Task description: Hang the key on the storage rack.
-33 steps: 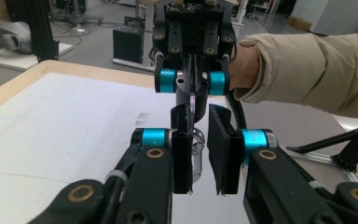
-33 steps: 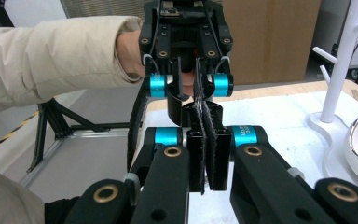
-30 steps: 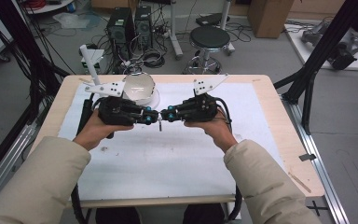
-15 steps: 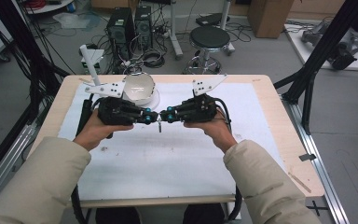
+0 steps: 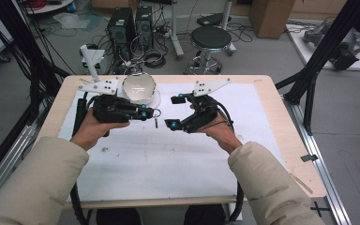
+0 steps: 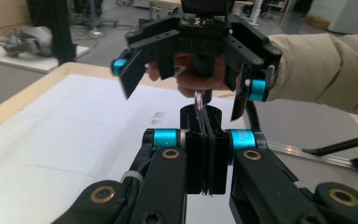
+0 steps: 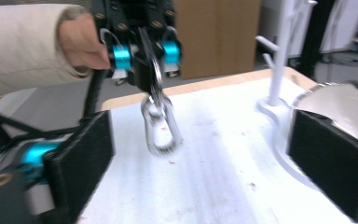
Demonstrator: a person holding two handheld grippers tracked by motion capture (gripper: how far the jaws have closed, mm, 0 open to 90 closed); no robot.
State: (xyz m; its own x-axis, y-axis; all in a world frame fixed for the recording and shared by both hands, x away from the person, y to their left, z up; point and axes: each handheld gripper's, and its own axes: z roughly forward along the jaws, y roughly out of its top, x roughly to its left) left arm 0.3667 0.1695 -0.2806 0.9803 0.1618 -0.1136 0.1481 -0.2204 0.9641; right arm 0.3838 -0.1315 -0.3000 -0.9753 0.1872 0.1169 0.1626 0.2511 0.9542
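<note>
Your right gripper [image 5: 174,111] has just sprung wide, letting go; your left gripper [image 5: 151,114] alone pinches what looks like a keyring [image 7: 160,122], near the bowl [image 5: 139,87].

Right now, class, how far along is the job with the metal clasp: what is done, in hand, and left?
Done: the right gripper has just opened its jaws, with nothing between them, so it seems to have let go. In hand: the left gripper is shut on the metal clasp, which dangles above the white mat. Left: probably hanging it on the white peg stand or putting it in the bowl.
</note>
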